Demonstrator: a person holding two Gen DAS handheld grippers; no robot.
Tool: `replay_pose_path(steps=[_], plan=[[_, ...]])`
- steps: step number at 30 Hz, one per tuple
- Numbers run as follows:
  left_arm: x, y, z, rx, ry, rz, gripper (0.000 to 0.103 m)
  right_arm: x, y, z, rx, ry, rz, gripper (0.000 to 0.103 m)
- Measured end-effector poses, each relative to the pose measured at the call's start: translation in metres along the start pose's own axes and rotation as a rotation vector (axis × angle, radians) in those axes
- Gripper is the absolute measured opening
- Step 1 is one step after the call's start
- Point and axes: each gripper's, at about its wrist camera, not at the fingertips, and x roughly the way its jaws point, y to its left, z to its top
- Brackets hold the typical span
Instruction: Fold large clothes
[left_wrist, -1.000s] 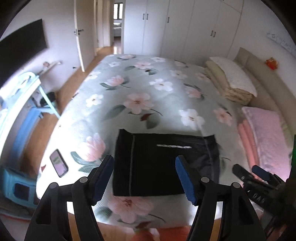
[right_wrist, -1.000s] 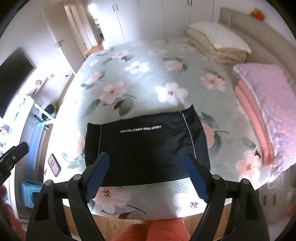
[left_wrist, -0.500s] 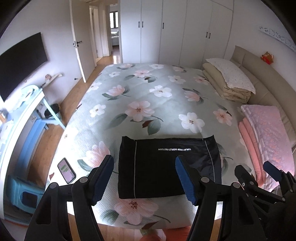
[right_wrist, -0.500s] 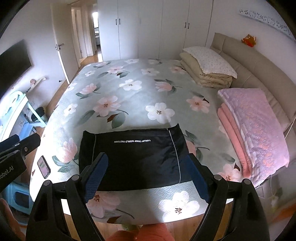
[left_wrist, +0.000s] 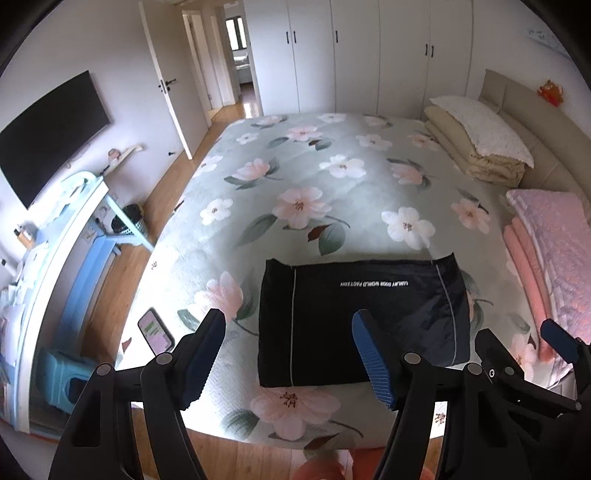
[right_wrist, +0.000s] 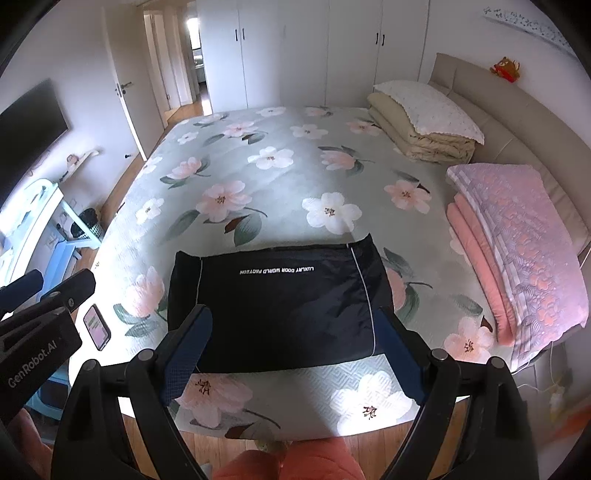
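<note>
A black garment (left_wrist: 354, 314) lies folded into a flat rectangle near the front edge of the floral bedspread (left_wrist: 314, 177); it has thin white piping and a line of white lettering. It also shows in the right wrist view (right_wrist: 280, 306). My left gripper (left_wrist: 288, 354) is open and empty, held above and in front of the garment. My right gripper (right_wrist: 291, 350) is open and empty too, above the bed's front edge; it also shows at the right in the left wrist view (left_wrist: 524, 350). Neither touches the cloth.
A phone (left_wrist: 156, 331) lies at the bed's front left corner. A folded pink blanket (right_wrist: 517, 251) and a beige quilt with a pillow (right_wrist: 424, 125) lie along the right side. A light blue desk and stool (left_wrist: 66, 258) stand left of the bed.
Both grippers have risen and drawn back from the bed, so the folded garment looks smaller and farther away. The garment has not moved.
</note>
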Motion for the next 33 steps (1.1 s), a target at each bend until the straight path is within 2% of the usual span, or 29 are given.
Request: replay_pose_path(steps=[6, 13, 33], plan=[[0.020, 0.002, -0.004, 0.030, 0.024, 0.048, 0.073, 0.014, 0.003, 0.000, -0.021, 0.035, -0.011, 0.090], [0.035, 0.005, 0.003, 0.065, 0.043, 0.064, 0.073, 0.028, 0.006, 0.005, -0.020, 0.063, -0.008, 0.090], [0.059, -0.008, 0.012, 0.074, 0.090, 0.040, 0.073, 0.060, 0.009, 0.018, -0.034, 0.130, -0.005, 0.090]])
